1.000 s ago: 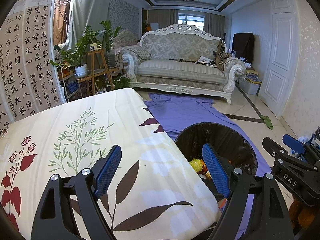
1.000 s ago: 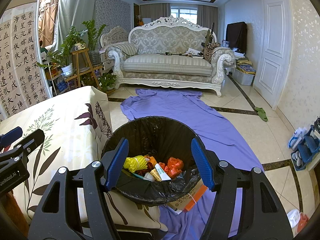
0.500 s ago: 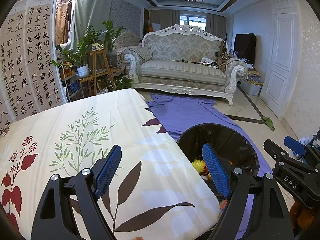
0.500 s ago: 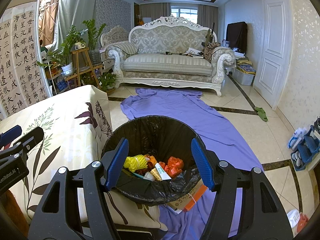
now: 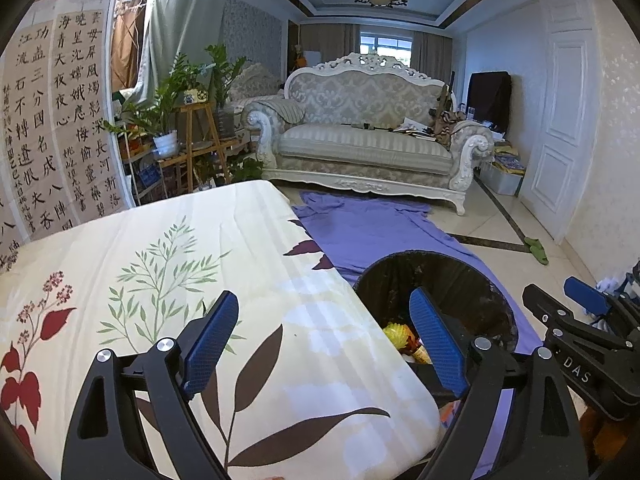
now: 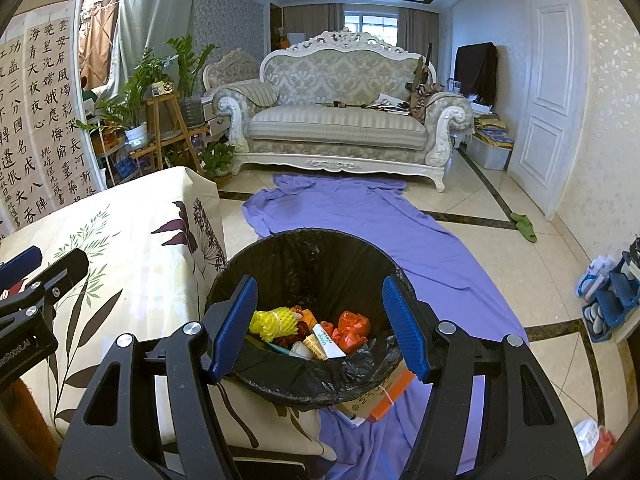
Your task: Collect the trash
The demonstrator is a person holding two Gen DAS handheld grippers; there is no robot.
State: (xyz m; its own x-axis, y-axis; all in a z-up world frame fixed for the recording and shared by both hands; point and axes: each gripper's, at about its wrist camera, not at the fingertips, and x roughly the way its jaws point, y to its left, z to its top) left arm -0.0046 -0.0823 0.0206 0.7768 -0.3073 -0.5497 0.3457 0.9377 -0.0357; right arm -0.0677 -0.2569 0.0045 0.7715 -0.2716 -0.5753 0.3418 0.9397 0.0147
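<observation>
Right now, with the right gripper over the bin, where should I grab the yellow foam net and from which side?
Take the yellow net by its bunched top, coming straight down from above. It lies uppermost at the left of the pile in the bin, against the liner wall, so a sideways approach looks blocked. The right gripper is open and empty; shift it slightly left, probably.

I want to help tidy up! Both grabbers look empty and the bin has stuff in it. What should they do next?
Probably look around for more trash. The left gripper has fingers opening with nothing between them, over the bare flowered cloth. The right gripper is open and empty above the trash bin, where the yellow net and orange bag already lie.
</observation>
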